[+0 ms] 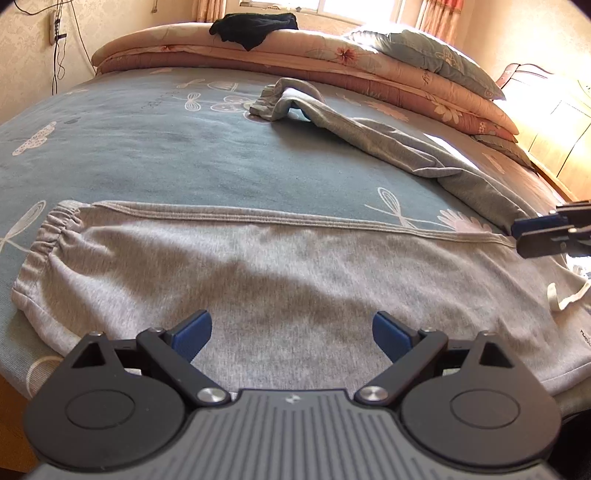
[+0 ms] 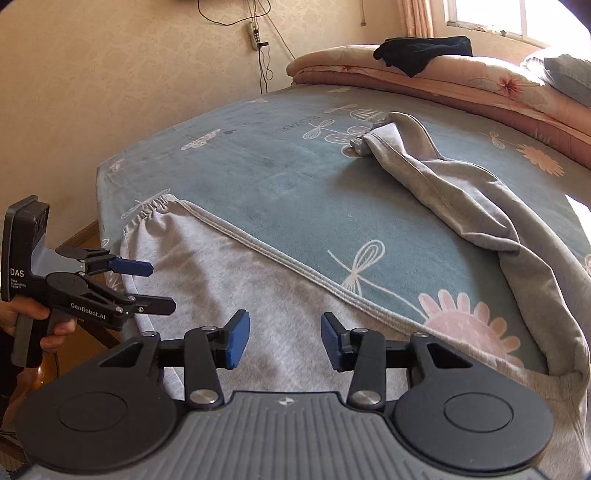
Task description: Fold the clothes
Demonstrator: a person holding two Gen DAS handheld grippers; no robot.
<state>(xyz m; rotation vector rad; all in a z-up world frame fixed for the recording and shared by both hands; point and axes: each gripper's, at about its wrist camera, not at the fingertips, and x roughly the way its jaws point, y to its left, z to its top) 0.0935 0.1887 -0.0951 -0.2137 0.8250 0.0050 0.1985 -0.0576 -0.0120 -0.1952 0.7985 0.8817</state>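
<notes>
So we've got the bed (image 1: pixel 155 147) with its blue-green flower-print sheet taking up most of both views, and a stack of folded peach quilts (image 1: pixel 332 55) along its far edge with a dark garment (image 1: pixel 255 24) dumped on top. The grey sweatpants (image 1: pixel 258 266) are spread along the near edge of the bed: one leg lies flat across the front with its elastic cuff (image 1: pixel 48 229) near the near left corner, while the other leg (image 1: pixel 369 129) trails off rumpled and twisted toward the far side of the bed. The white drawstring (image 1: pixel 565 299) shows at the waist end, over toward the right edge.

Our left gripper (image 1: pixel 291 332) sits right over the flat leg, jaws spread wide, nothing in them. Our right gripper (image 2: pixel 284 338) hovers above the same leg closer to the waist, also spread apart and empty. In the right wrist view you can see a hand (image 2: pixel 48 325) holding the left gripper's handle.
</notes>
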